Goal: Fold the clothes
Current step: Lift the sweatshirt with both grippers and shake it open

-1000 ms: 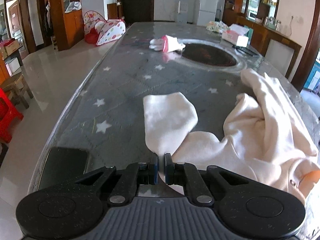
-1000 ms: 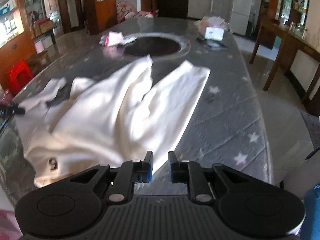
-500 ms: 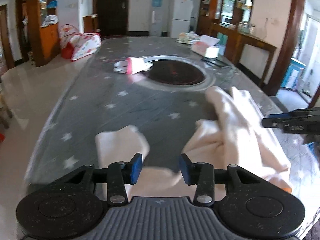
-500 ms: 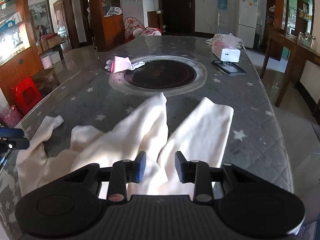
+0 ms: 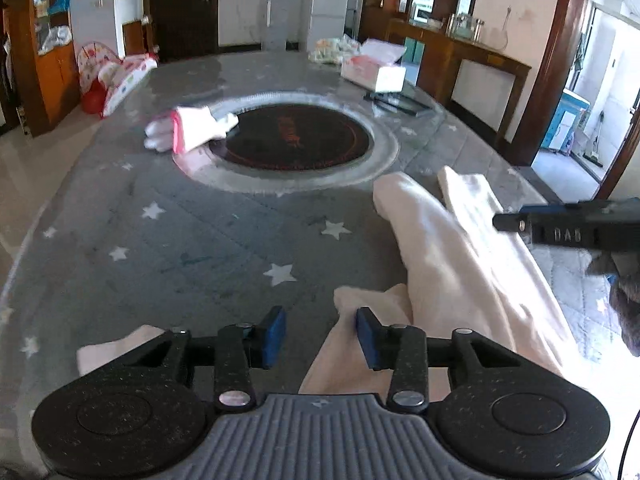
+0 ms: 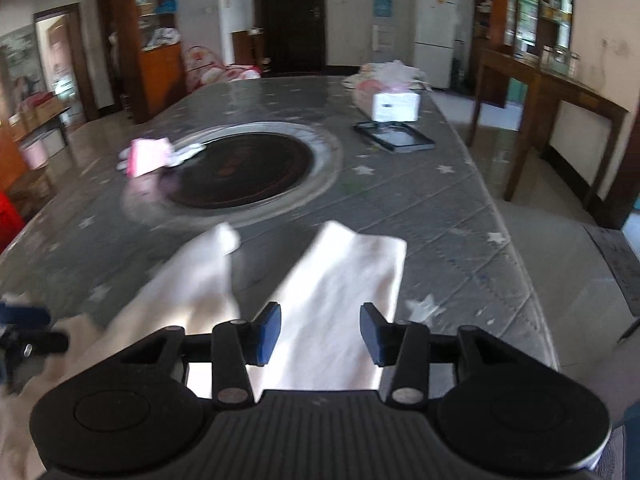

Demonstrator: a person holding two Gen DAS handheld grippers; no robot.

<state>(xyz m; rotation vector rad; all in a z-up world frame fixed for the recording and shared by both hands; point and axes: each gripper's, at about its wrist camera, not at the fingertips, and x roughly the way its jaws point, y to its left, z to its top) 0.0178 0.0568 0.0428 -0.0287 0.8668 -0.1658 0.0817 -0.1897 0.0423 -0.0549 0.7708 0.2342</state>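
Cream-white soft knit garment (image 5: 460, 264), crumpled and part-spread, lies on the near end of the grey star-printed quilted worktop (image 5: 180, 232); two long sleeve-like strips run away from the cameras toward the centre.

Left gripper (image 5: 321, 330): blue-padded jaws spread, having just been closing a little. A fold of cream cloth sits below and between them, but the pads do not press on it. Nothing pinched.

Right gripper (image 6: 320, 328): jaws spread, having just been opening. The right-hand cloth strip (image 6: 344, 276) lies beneath the gap, not gripped. In the left view this gripper shows as a dark bar over the garment's right side.

Further out: pink-and-white rubber glove (image 5: 188, 132) beside the round dark hotplate inset (image 5: 292, 136); white tissue box (image 6: 396, 106) and dark flat tray (image 6: 394, 138) well apart, at the far end.

Risks, as judged:
- Both views are smeared with motion. A jaw closing mid-sweep would likely catch one layer or a stray wrinkle, not a clean hem, and the fold would come out skewed.
- Garment bunched near the left gripper; lifting from there could drag the whole heap rather than lay it flat.
- Cloth overhangs toward the near edge; a pull that way may slide it off the worktop.
- The grippers work close together over the same cloth and could knock each other.
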